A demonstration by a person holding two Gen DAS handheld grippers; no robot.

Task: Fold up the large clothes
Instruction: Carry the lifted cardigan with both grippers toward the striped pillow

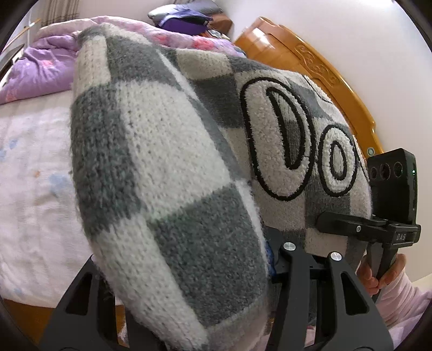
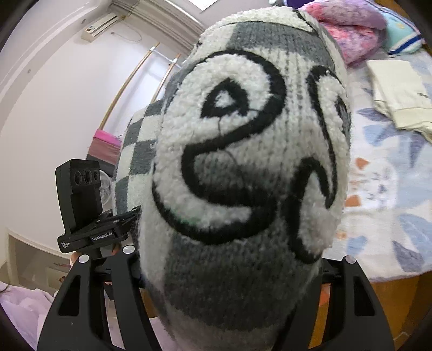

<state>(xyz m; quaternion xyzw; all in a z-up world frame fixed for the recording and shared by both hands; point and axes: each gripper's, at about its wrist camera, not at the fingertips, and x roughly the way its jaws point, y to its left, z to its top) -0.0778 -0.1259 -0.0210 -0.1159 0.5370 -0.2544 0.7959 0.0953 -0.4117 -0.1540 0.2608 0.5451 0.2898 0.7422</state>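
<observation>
My left gripper (image 1: 189,283) pinches a thick fold of the checked knit sweater (image 1: 167,167), which bulges up over the fingers and hides their tips; only the black finger frames show at the bottom edge. My right gripper (image 2: 229,283) is clamped the same way on the sweater (image 2: 243,162), its pads buried under the grey and cream knit. The garment hangs lifted between both grippers, off the bed (image 1: 29,189).

The sweater fills most of each view, so I cannot make out where its hem or sleeves end. The fuzzy black-outlined letters (image 1: 280,140) are cut off by the folds and I cannot read the whole word.

In the left wrist view, open mattress lies to the left, a crumpled purple quilt (image 1: 40,67) sits at the far end, and the wooden headboard (image 1: 310,70) curves along the right. This view also shows my right gripper (image 1: 334,224) biting the sweater's edge, with my hand (image 1: 378,275) and a pale pink sleeve (image 1: 405,299) below it.

The right wrist view alone shows a folded cream garment (image 2: 397,91) on the patterned sheet (image 2: 383,189), a wall air conditioner (image 2: 100,25), and my left gripper (image 2: 129,216) at the sweater's left edge.
</observation>
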